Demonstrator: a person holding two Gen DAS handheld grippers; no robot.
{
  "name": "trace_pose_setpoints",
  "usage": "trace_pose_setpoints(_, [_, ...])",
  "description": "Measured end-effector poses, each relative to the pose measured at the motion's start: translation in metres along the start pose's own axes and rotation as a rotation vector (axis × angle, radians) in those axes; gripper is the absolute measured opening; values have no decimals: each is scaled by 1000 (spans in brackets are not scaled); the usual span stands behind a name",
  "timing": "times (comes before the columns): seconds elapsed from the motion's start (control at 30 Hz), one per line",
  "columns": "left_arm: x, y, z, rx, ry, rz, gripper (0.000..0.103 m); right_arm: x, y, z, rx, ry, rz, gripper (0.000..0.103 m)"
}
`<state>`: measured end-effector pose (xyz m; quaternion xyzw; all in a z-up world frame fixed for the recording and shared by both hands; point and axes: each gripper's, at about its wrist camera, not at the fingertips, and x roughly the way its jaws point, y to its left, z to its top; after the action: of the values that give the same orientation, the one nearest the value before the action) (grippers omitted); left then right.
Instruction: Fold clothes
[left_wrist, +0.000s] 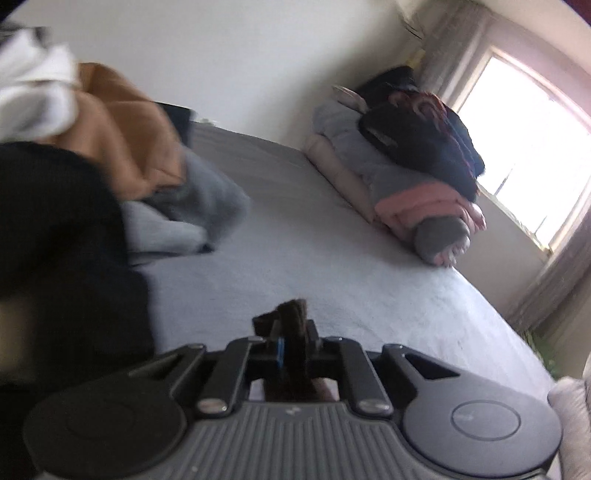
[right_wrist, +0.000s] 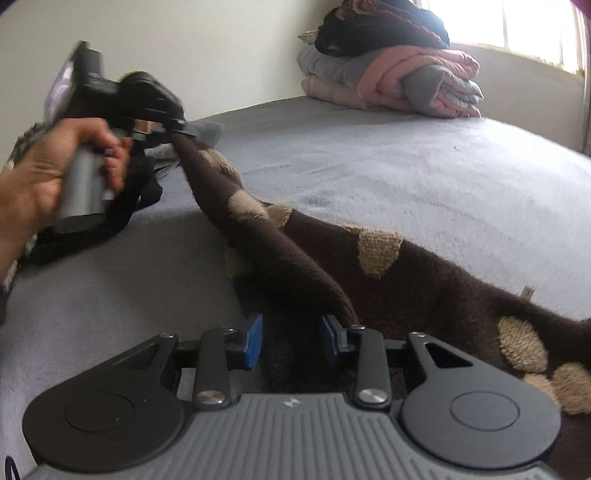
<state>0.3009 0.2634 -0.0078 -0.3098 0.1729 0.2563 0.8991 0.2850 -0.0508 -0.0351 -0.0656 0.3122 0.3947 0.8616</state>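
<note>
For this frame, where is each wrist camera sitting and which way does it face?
Left wrist: on the left gripper, shut on the brown spotted garment, facing across the bed to the folded pile and window; unfolded clothes at left.
Right wrist: on the right gripper, jaws apart around the garment, low over the bed; shows the left hand and left gripper.
Shared: garment, bed, folded pile, window.

Garment (right_wrist: 424, 291): dark brown w/ tan knit patches. Bed (right_wrist: 406, 177) cover: pale grey-blue. Stack (right_wrist: 399, 74) at far edge: pink, grey, cream, black on top. Claw pads (right_wrist: 255, 341): blue. Heap (left_wrist: 122, 125): orange, white, grey, black.
</note>
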Motion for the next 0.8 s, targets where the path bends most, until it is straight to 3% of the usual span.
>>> trace_pose_setpoints(0.13, [20, -5, -1, 3, 82, -73, 42, 4, -18, -1, 84, -19, 56, 36])
trace_pose_setpoints(0.2, [12, -2, 1, -16, 54, -105, 58, 3, -26, 0, 143, -37, 85, 36])
trace_pose_setpoints(0.33, [2, 6, 6, -16, 32, -94, 62, 9, -25, 1, 176, -43, 95, 36])
trace_pose_setpoints(0.5, [-3, -1, 2, 48, 65, -113, 61, 14, -3, -2, 67, -24, 39, 33])
trace_pose_setpoints(0.57, [7, -3, 0, 51, 101, -110, 59, 14, 1, -3, 44, -20, 29, 21])
trace_pose_setpoints(0.73, [29, -4, -7, 3, 228, -130, 34, 9, -8, -2, 74, -30, 114, 13])
trace_pose_setpoints(0.8, [33, -5, -10, -1, 256, -121, 11, 5, -8, -2, 82, -41, 177, 12])
